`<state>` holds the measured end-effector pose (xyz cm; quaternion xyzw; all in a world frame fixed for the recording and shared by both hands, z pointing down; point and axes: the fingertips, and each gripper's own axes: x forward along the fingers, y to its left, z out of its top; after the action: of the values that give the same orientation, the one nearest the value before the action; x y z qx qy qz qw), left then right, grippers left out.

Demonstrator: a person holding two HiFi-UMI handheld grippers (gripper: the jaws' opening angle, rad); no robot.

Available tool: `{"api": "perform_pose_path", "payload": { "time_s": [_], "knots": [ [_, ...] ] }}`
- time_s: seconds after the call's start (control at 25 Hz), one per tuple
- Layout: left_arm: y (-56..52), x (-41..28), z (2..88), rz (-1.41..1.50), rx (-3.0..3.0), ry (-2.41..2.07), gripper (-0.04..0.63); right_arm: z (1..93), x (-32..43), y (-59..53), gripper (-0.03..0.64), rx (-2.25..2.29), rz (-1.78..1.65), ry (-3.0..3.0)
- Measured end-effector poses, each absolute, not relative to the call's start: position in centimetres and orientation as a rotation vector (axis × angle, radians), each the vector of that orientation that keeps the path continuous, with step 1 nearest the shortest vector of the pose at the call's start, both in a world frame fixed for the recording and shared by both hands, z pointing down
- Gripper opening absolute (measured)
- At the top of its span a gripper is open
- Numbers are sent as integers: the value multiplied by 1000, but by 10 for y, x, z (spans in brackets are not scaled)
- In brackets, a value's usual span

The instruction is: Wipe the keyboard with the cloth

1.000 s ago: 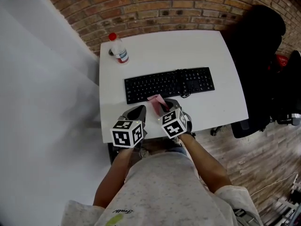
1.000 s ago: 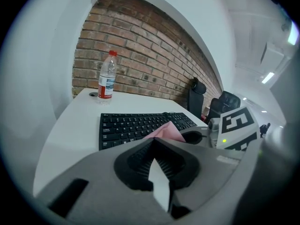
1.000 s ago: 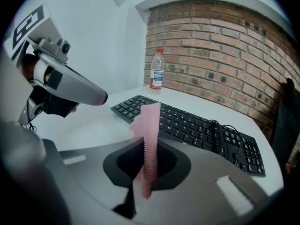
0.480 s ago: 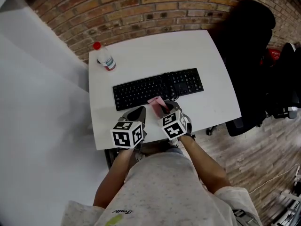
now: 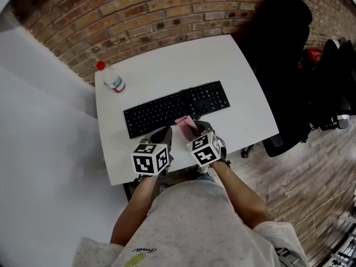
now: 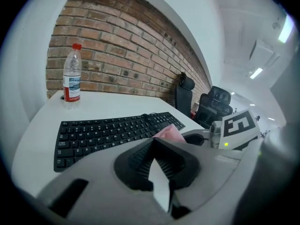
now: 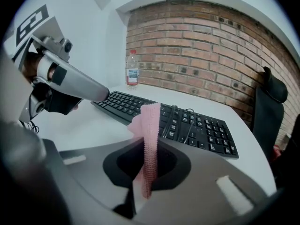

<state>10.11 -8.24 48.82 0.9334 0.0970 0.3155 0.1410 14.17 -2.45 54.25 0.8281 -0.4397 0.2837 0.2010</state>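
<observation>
On the white desk (image 5: 167, 60) by the brick wall (image 5: 139, 10), the black keyboard (image 5: 175, 108) lies just ahead; the jaws of our right gripper (image 5: 194, 128) pinch the pink cloth (image 5: 183, 121), those of our left gripper (image 5: 164, 133) are closed on nothing, so we should drag the cloth's loose end lightly along the key rows.

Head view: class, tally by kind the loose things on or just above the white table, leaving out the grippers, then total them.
Keyboard: 1
Water bottle: 1
Pink cloth, in the right gripper: 1
Total: 3
</observation>
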Motion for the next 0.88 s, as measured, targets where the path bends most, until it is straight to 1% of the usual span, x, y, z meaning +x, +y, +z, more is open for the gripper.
{"api": "perform_pose_path", "payload": {
  "time_s": [0.88],
  "knots": [
    [-35,130,490,935,2703,393,-3,549,168,40,25,2401,852,-1106]
  ]
}}
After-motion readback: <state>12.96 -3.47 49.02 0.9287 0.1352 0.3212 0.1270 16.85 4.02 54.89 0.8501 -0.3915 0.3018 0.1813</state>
